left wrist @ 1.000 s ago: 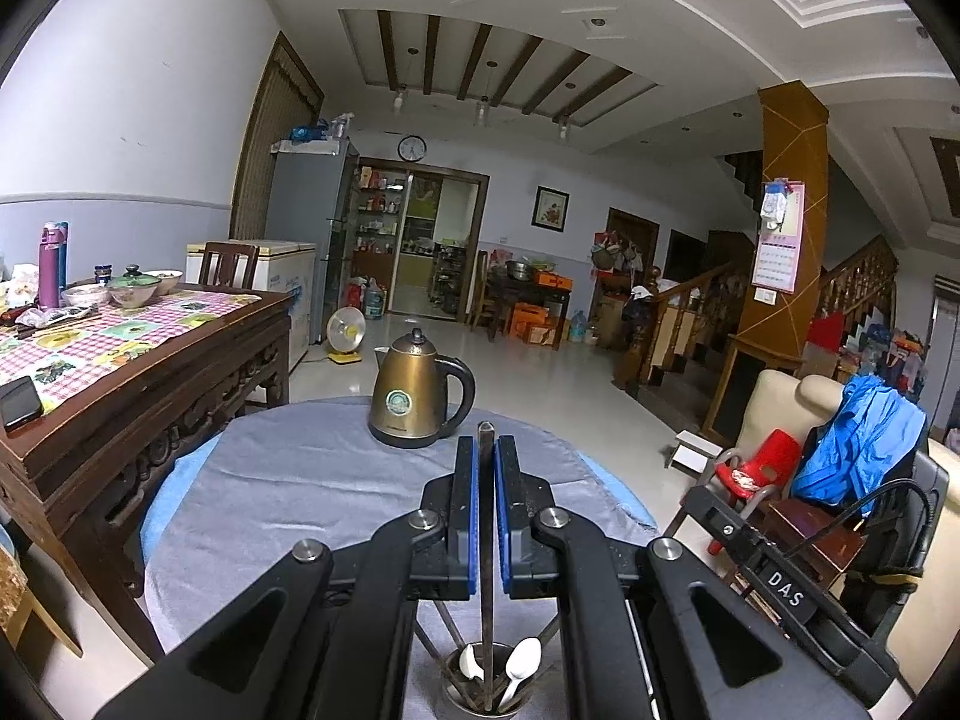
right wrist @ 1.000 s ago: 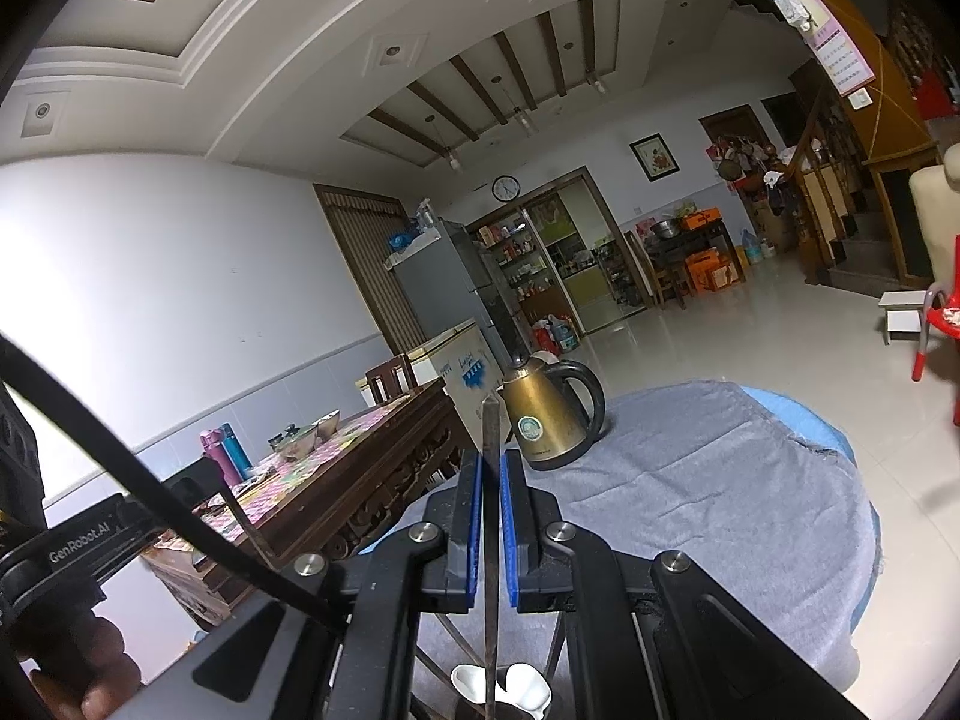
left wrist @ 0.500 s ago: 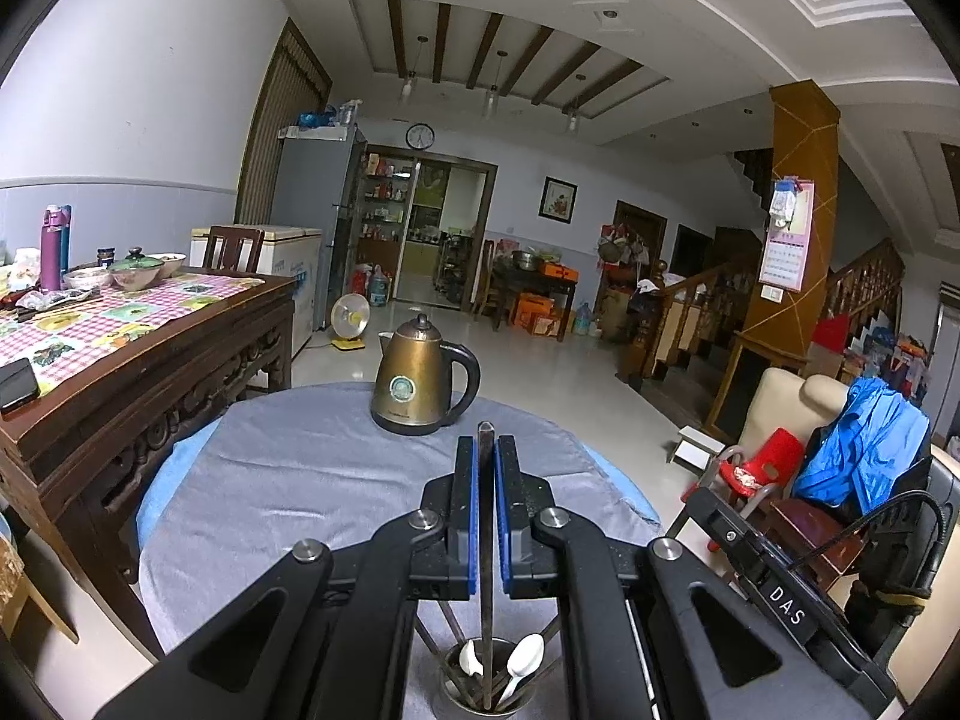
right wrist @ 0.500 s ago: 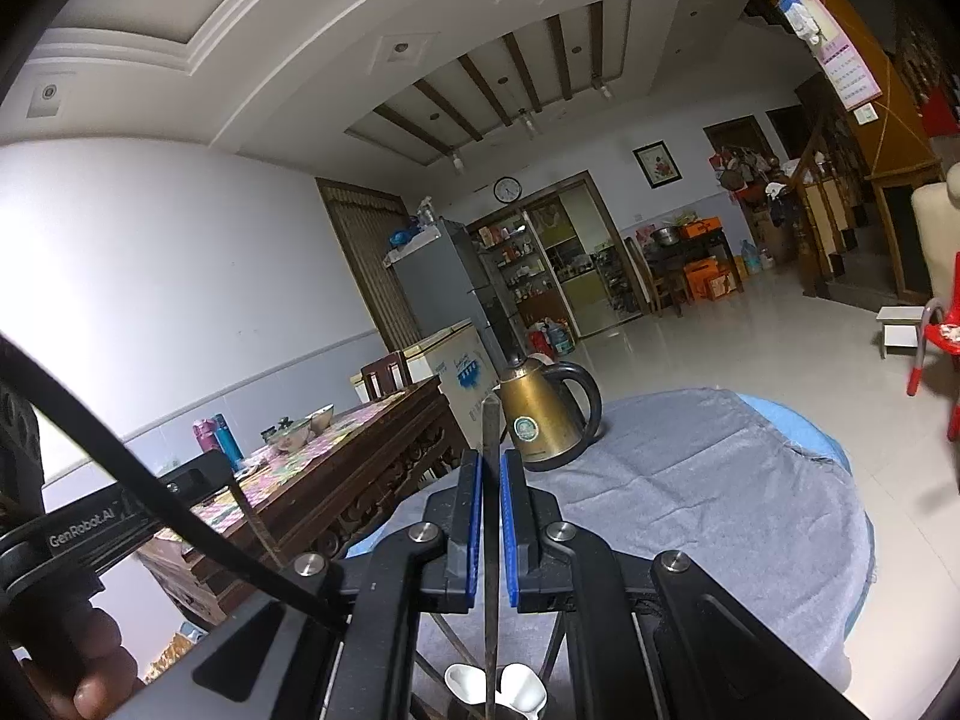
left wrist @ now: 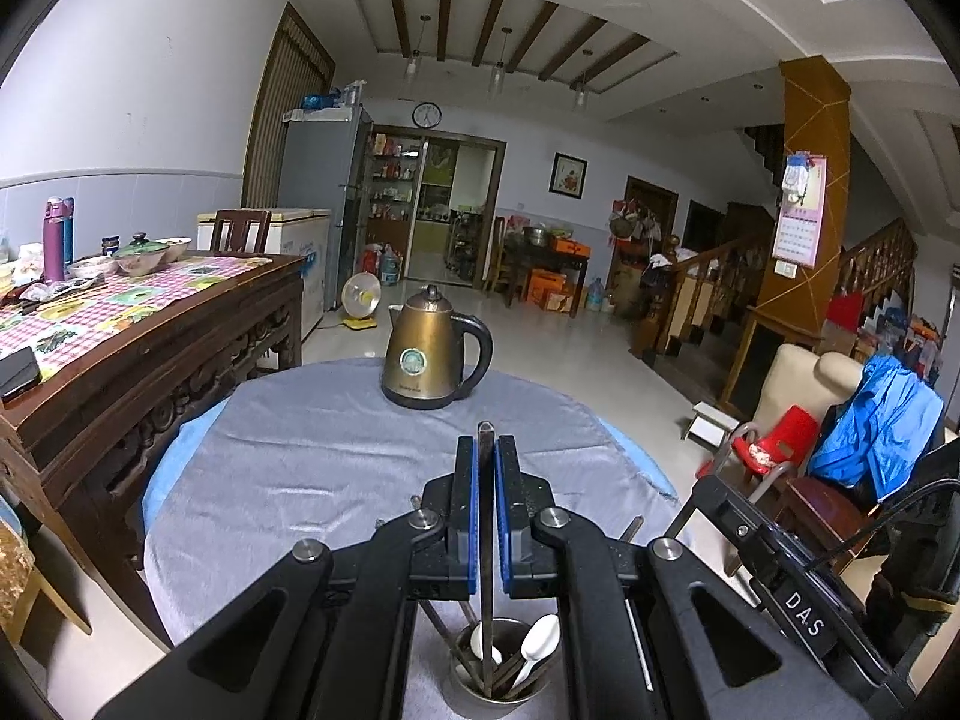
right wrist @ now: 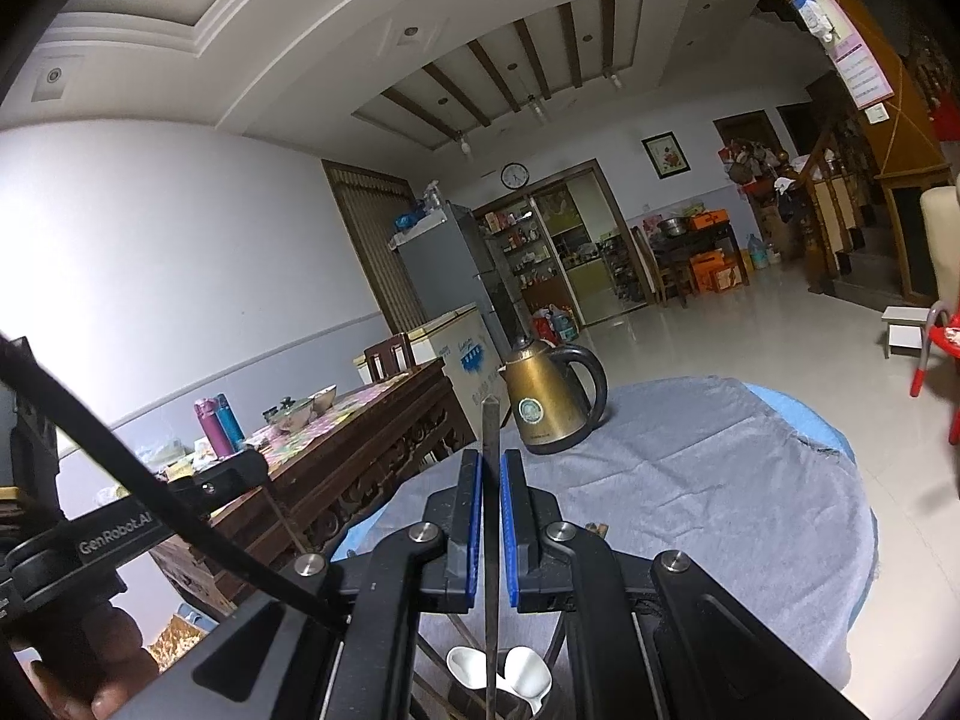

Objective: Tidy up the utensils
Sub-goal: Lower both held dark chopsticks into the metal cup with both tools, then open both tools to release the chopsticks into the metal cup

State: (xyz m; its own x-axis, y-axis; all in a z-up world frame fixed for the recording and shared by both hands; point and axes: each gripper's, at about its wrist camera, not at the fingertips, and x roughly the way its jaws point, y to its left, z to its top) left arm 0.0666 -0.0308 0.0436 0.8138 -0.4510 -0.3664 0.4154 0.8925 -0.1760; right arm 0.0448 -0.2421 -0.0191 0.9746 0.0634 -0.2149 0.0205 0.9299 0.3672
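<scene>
My left gripper [left wrist: 486, 447] is shut on a thin dark chopstick [left wrist: 485, 540] that stands upright, its lower end in a steel utensil cup [left wrist: 501, 681] on the table. The cup holds white spoons [left wrist: 537, 651] and other sticks. My right gripper [right wrist: 492, 462] holds a second upright dark chopstick [right wrist: 491, 516] between its blue pads, with a slight gap showing, above the same cup with its white spoons [right wrist: 525, 675]. The left gripper's body [right wrist: 114, 534] shows in the right wrist view at left.
A round table with a grey cloth [left wrist: 300, 468] carries a brass kettle [left wrist: 429, 357] at its far side. A dark wooden sideboard [left wrist: 150, 348] with bowls and bottles stands to the left. Chairs with a blue jacket [left wrist: 876, 426] stand to the right.
Both grippers have tilted down and come lower, so the cup shows more fully in the left wrist view. The right pads have eased apart slightly around the chopstick.
</scene>
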